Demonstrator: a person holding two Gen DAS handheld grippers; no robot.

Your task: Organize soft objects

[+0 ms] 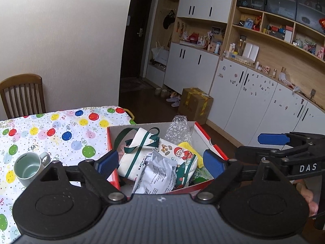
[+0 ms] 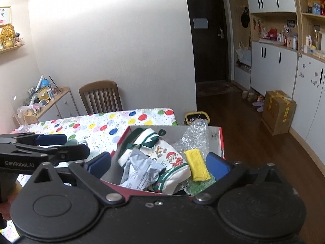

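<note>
Left gripper (image 1: 160, 161) and right gripper (image 2: 159, 163), jaws apart and empty, hover over the filled red box (image 1: 211, 140). Packing appears finished; any further move would need another soft item, and none lies visible on the table.

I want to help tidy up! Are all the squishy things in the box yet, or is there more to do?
Looks nearly done. The box already holds the Santa bag, a grey packet, a yellow cloth and bubble wrap. Nothing is in hand: the left gripper and right gripper are both open and empty. Only a mug shows on the table; no soft things show there.
</note>
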